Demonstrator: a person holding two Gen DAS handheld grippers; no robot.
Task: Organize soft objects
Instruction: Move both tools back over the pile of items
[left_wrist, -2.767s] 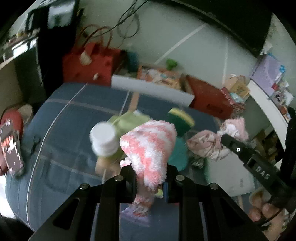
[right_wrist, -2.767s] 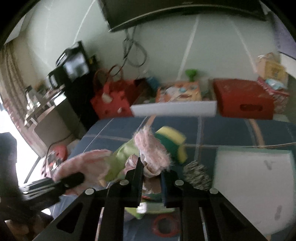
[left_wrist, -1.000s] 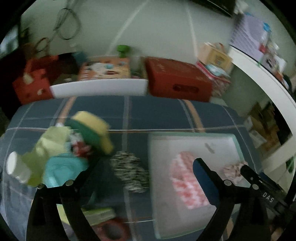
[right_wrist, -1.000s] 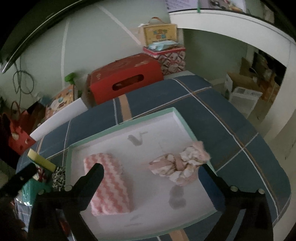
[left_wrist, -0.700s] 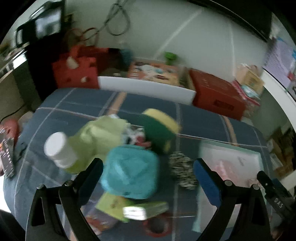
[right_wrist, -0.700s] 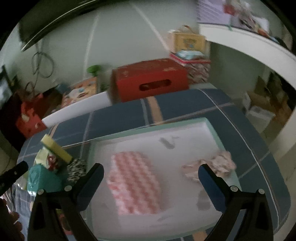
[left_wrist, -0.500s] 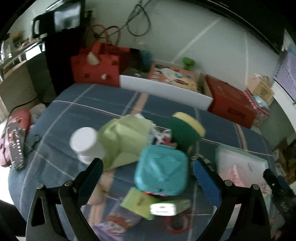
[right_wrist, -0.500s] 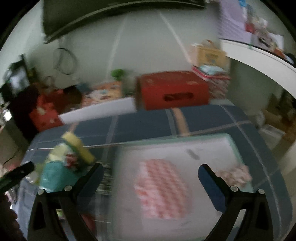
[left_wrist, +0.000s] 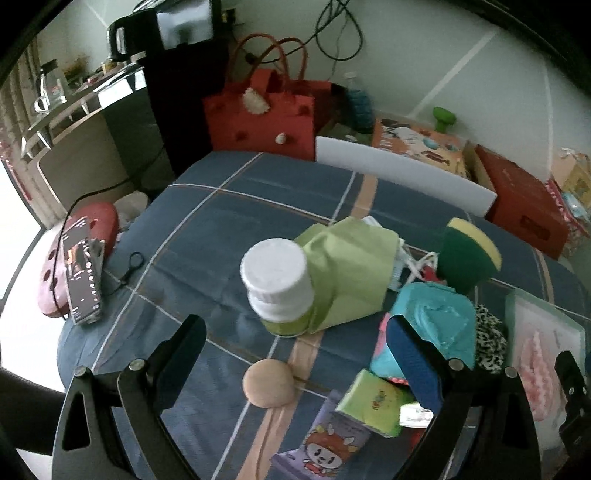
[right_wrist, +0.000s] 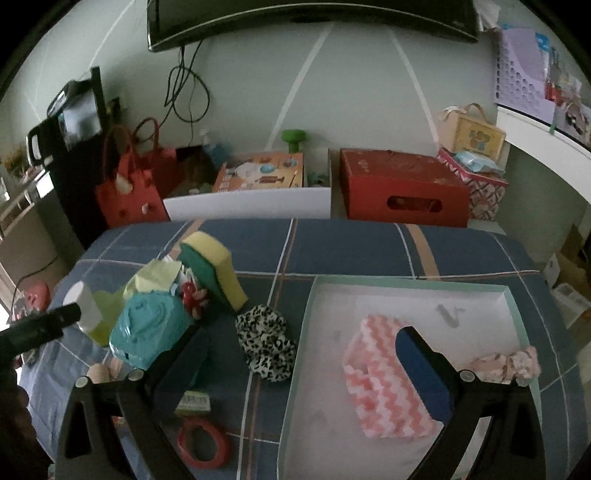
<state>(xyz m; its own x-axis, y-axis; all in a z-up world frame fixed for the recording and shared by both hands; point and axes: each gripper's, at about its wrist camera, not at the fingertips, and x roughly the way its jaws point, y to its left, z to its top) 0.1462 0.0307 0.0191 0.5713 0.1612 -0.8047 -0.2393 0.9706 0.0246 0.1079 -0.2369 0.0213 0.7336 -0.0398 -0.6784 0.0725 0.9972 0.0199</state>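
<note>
A white tray (right_wrist: 312, 306) with a mint rim holds a pink-and-white zigzag cloth (right_wrist: 373, 373) and a pale pink scrunchie (right_wrist: 508, 363). A leopard-print scrunchie (right_wrist: 266, 341) lies on the blue plaid cover left of the tray, also in the left wrist view (left_wrist: 487, 341). A green-and-yellow sponge (right_wrist: 214, 269) leans on the pile, beside a light green cloth (left_wrist: 351, 273). A tan puff (left_wrist: 269, 383) lies between my left gripper's jaws. My left gripper (left_wrist: 295, 350) is open and empty over the pile. My right gripper (right_wrist: 299, 354) is open and empty over the tray's left rim.
The pile holds a white-capped bottle (left_wrist: 280, 284), a teal pouch (right_wrist: 147, 332), small green cartons (left_wrist: 376, 404) and a red tape ring (right_wrist: 203, 445). A white board (right_wrist: 247, 208), a red box (right_wrist: 402, 188) and a red bag (left_wrist: 262, 110) stand behind the table.
Both grippers let go of the pink cloth and pink scrunchie, which now lie in the tray. Both views have swung left toward the pile; the left gripper has come in over it.
</note>
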